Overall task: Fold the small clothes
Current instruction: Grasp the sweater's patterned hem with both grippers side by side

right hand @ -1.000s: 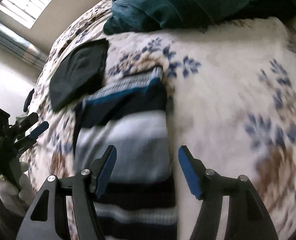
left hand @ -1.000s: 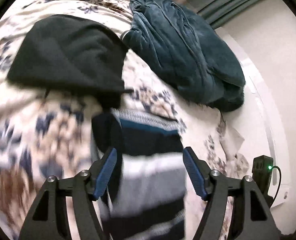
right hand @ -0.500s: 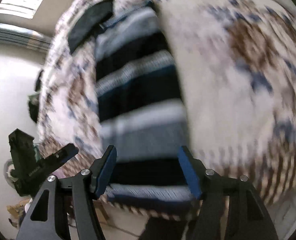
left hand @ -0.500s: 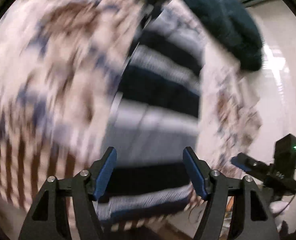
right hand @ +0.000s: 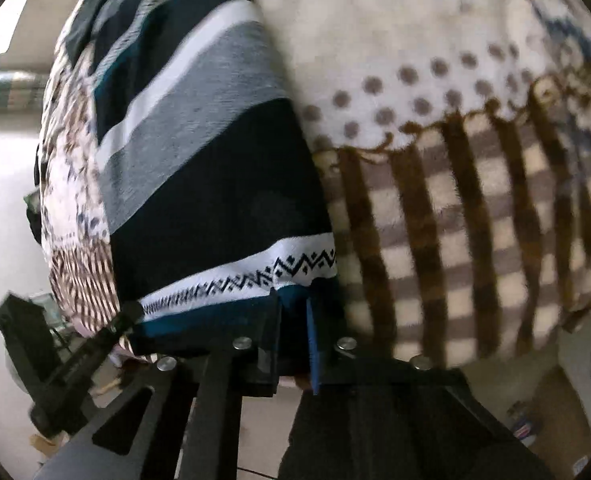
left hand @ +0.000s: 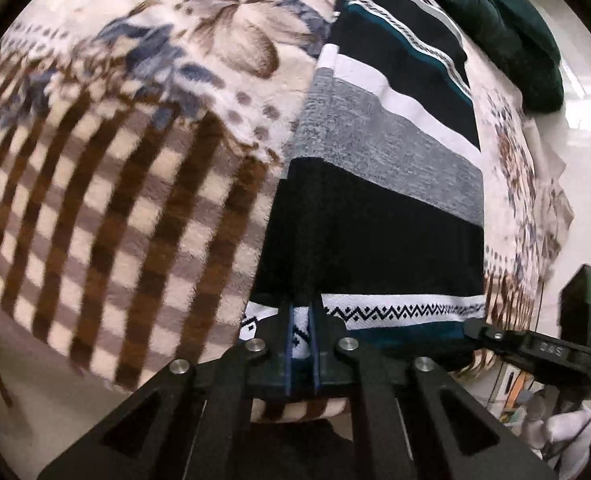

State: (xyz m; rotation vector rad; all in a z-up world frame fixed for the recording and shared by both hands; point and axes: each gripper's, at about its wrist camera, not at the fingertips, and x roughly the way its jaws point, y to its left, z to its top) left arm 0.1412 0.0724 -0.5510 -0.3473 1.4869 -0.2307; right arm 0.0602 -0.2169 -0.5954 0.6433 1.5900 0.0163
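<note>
A striped knit garment (left hand: 379,184) in black, grey, white and teal lies lengthwise on the floral and checked blanket (left hand: 135,160), its hem hanging at the bed's near edge. My left gripper (left hand: 300,312) is shut on the hem near its left corner. My right gripper (right hand: 293,304) is shut on the hem near the garment's (right hand: 199,168) right corner. The right gripper also shows in the left wrist view (left hand: 535,350), and the left gripper in the right wrist view (right hand: 71,356).
A dark teal plush garment (left hand: 495,28) is heaped at the far end of the bed. The blanket (right hand: 455,160) drapes over the bed edge. A small black device with a green light (left hand: 583,304) sits at the right. Floor lies below.
Both grippers moved from the middle of the garment down to its near hem and closed on it; they were open a second ago.
</note>
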